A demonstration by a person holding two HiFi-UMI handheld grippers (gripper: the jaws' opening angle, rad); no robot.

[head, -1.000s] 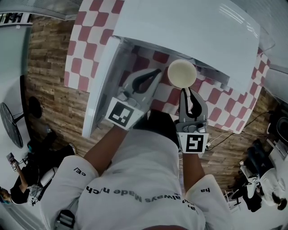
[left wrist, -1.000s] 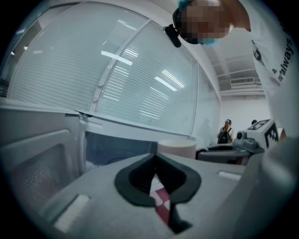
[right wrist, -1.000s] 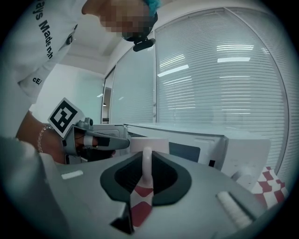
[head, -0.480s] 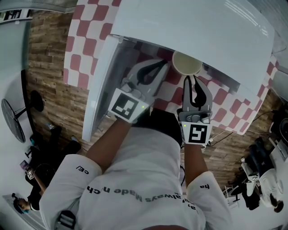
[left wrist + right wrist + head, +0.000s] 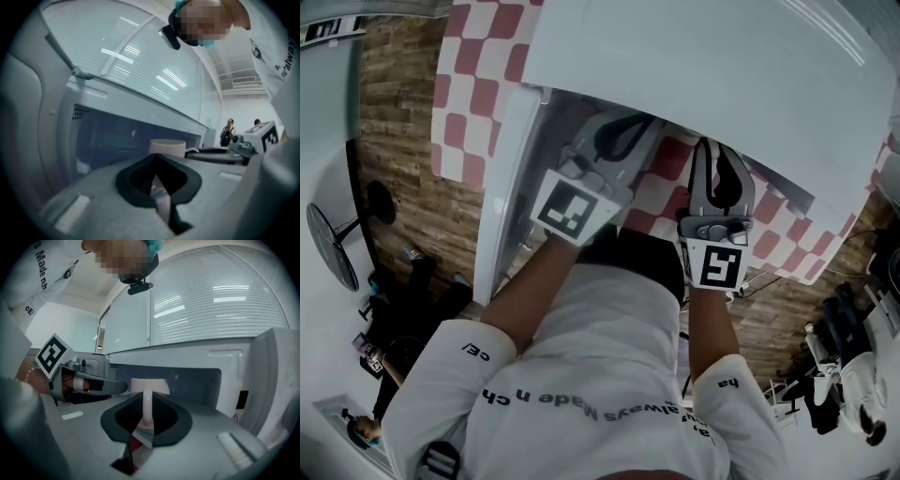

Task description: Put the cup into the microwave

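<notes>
cup (image 5: 149, 384), pale cream, is inside the open mouth of the white microwave (image 5: 703, 75) and shows against the dark cavity in both gripper views. in the head view it is hidden under the microwave's top. whether its base rests on the cavity floor cannot be told.

at the far left lies wooden floor (image 5: 394, 122), then the red-and-white checked tablecloth (image 5: 455, 112). over the cloth the microwave door (image 5: 508, 169) stands swung open.

next to the right comes the left gripper (image 5: 623, 131), reaching into the opening. its jaws are closed tip to tip and hold nothing. in its own view the cup stands just past the tips, a little to the right.

right of it, the right gripper (image 5: 147, 401) points straight into the cavity. its jaws are pressed together on the cup handle (image 5: 147, 411), which runs upright between them, with the cup's body just beyond. the two grippers lie side by side, near each other but apart.

further right in the right gripper view is the microwave's white front frame (image 5: 262, 380). in the head view the person's forearms and white t-shirt (image 5: 581, 375) fill the space below both grippers.
</notes>
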